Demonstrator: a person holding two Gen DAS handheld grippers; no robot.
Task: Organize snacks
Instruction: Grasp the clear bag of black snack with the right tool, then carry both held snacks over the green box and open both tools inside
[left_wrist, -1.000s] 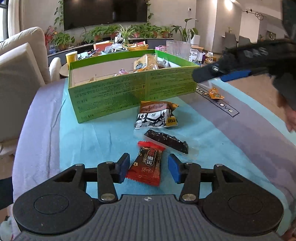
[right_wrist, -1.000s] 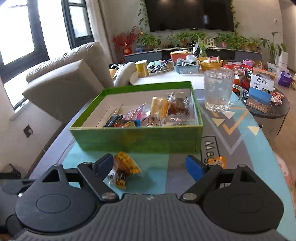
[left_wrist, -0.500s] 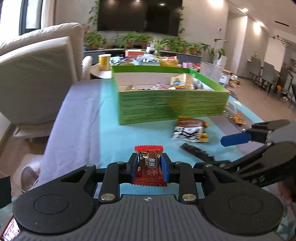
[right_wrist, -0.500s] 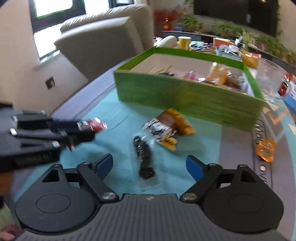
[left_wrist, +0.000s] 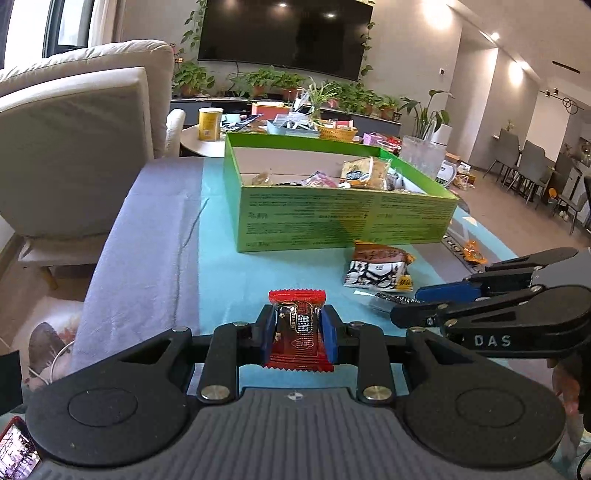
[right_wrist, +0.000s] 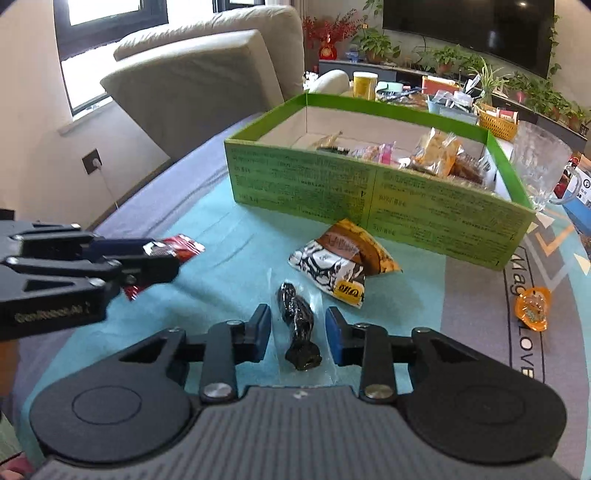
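My left claw (left_wrist: 298, 334) is clenched on the red candy (left_wrist: 297, 332). My right claw (right_wrist: 298, 338), just closing, straddles the dark snack (right_wrist: 298, 328) without touching; I centre it before squeezing.

**Red snack clamped in our left gripper**

Our left gripper (left_wrist: 298, 334) pinches a red-wrapped snack (left_wrist: 297, 332) between its blue pads; ahead on the teal cloth (left_wrist: 221, 288) stands the green box (left_wrist: 343, 218) with snacks inside; a black-and-white packet (left_wrist: 378, 269) lies before it; our right gripper (left_wrist: 406, 306) reaches in beside.
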